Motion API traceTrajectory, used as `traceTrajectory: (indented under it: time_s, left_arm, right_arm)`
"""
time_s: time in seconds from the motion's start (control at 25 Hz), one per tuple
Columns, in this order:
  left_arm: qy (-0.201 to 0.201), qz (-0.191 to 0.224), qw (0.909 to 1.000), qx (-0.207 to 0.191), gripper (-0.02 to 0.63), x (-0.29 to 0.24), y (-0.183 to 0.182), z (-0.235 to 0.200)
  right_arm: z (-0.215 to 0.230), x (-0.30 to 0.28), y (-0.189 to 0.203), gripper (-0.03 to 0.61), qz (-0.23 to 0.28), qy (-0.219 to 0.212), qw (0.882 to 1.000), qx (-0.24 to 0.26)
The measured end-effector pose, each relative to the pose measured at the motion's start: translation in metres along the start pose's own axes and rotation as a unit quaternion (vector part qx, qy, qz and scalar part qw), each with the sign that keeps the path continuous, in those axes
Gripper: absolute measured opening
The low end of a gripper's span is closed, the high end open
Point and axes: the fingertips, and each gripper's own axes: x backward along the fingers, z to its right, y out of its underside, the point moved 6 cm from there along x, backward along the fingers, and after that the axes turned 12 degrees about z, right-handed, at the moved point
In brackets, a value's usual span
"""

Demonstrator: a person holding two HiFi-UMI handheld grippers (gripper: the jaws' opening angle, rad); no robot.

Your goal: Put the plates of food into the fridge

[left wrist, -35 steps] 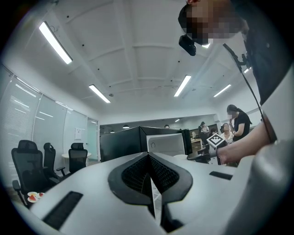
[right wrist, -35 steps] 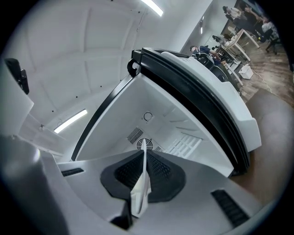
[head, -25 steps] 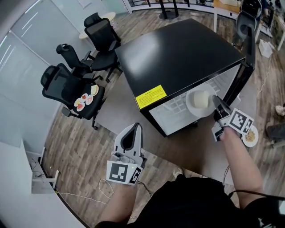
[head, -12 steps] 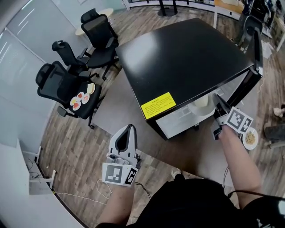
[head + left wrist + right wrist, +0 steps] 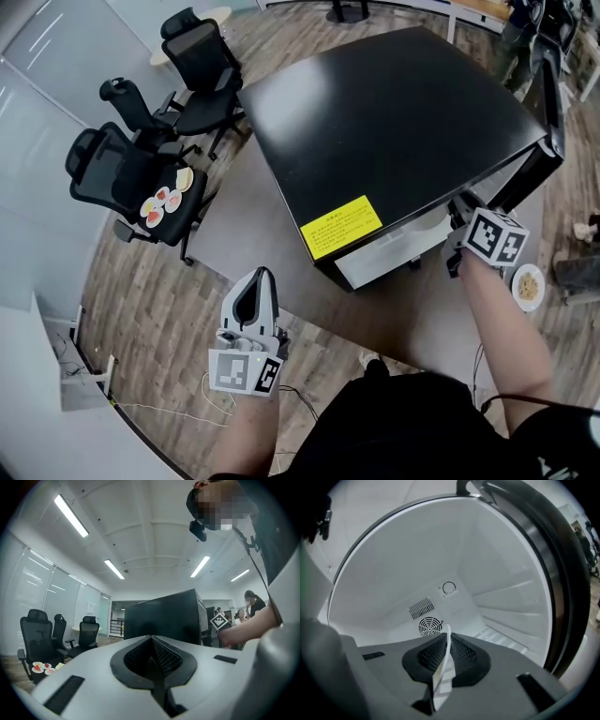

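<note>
the right gripper pinches only the thin rim of a plate, which sits deep inside the fridge. with so little edge between the pads, the plate could pivot or slip out. a tilt would likely slide its load off, though that food is out of sight here. pushing too far risks knocking the far rim against the back wall by the fan grille, or snagging the side rails. the left gripper is pressed together on nothing, well apart from the fridge, so it offers no support. other food plates wait on a chair, and a floor plate lies near the fridge.

the plate looks hard, white and glossy, a thin curved sliver seen edge-on. the fridge is boxy, smooth black outside with a yellow label and moulded white plastic inside. the pads are dark with a fine mesh.
</note>
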Motion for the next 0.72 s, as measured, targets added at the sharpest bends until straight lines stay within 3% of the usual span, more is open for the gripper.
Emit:
traceTrajectory:
  time_s: [0.12, 0.72]
  left_arm:
    - [-0.007, -0.002, 1.0, 0.003, 0.003, 0.002, 0.003, -0.003]
    - [-0.032, -0.018, 0.9993, 0.011, 0.003, 0.02, 0.013, 0.006]
  right_arm:
    - [0.0, -0.009, -0.001, 0.021, -0.006, -0.001, 0.999, 0.033]
    - [0.03, -0.026, 0.017, 0.038, -0.04, 0.021, 0.995, 0.092]
